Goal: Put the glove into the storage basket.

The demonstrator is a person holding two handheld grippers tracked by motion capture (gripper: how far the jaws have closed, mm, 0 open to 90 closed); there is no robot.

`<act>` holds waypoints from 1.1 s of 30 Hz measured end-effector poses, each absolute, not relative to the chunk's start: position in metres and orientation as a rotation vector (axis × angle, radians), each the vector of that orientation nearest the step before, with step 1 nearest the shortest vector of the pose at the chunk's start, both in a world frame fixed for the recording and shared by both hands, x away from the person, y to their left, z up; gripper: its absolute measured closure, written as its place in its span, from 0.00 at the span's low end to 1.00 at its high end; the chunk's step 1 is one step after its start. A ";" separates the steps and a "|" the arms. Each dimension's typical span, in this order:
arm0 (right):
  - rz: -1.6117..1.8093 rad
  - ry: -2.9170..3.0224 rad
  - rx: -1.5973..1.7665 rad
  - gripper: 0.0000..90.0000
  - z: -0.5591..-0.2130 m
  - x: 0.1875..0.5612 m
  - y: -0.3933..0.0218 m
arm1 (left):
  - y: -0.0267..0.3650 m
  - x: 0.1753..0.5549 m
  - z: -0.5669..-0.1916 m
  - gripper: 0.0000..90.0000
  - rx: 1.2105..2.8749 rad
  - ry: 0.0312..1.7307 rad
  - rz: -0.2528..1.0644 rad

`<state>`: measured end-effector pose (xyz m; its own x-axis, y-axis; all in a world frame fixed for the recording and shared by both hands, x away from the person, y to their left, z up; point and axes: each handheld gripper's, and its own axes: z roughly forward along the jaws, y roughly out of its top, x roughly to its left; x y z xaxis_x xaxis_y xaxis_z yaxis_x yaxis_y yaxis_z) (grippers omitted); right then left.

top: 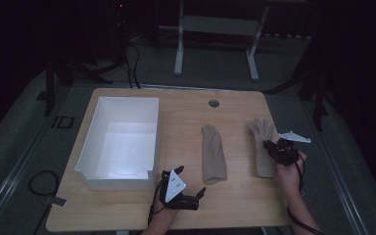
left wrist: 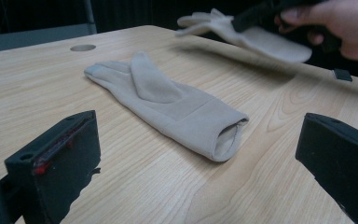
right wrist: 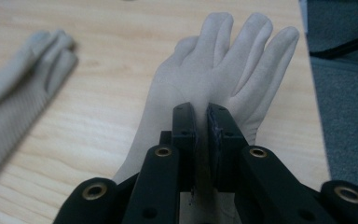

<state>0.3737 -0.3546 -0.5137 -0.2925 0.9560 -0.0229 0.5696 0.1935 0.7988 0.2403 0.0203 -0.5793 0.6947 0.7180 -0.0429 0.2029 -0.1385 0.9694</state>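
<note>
Left gripper (top: 198,196) beside white box (top: 120,142)

Bare wood between box (top: 120,142) and left glove (top: 213,154): open lane, top to bottom of frame. Narrower strip between left glove and right glove (top: 263,147), passable. Box blocks left third of table (top: 235,205). Lower edge open, apart from left gripper (top: 196,198) at bottom centre.

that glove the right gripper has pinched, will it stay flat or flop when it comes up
Probably flop: the right glove looks like thin soft fabric, and in the left gripper view its free end already sags off the table. It should be light. The right gripper has its jaws shut on a fold, so slipping seems unlikely.
</note>
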 end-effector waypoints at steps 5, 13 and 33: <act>0.975 1.905 1.420 0.92 -0.490 0.372 -0.344 | 0.020 0.240 -0.579 0.00 1.687 0.750 0.526; 1.032 1.871 1.393 0.92 -0.459 0.369 -0.317 | 0.020 0.240 -0.579 0.00 1.689 0.749 0.528; 1.079 1.990 1.337 0.92 -0.463 0.371 -0.218 | 0.020 0.240 -0.579 0.00 1.690 0.743 0.532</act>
<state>0.3709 -0.2181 -0.4626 -0.3873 0.9217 0.0192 0.5189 0.2008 0.8309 0.2399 0.0202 -0.5793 0.6959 0.7172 -0.0360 0.1973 -0.1427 0.9699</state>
